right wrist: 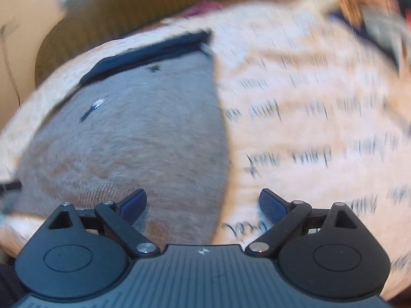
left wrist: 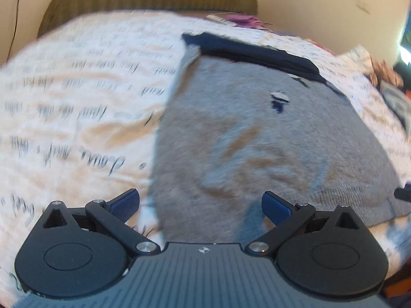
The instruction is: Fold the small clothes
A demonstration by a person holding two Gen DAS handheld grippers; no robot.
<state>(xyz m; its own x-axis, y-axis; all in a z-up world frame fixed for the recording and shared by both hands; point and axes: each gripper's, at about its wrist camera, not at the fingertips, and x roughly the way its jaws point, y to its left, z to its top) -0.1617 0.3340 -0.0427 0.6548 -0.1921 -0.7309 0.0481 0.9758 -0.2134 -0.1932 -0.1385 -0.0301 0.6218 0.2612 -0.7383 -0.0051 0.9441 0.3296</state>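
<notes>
Grey knitted fabric, a small garment with a dark navy band (left wrist: 251,51) at its far end, is laid flat on a cream bedsheet printed with black script (left wrist: 77,97). The left claw (left wrist: 200,205) is spread and empty over the garment's near left edge; the right claw (right wrist: 203,205) is likewise spread over the near right edge. Both views are blurred. A grab may be mistimed, so that the sheet is pinched together with the knit, or only one corner is caught and the fold is skewed.

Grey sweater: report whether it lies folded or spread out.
Spread flat: the grey sweater lies open on the script-print bedsheet, navy collar at the far end, ribbed hem near. Hidden layers underneath: cannot tell.
</notes>
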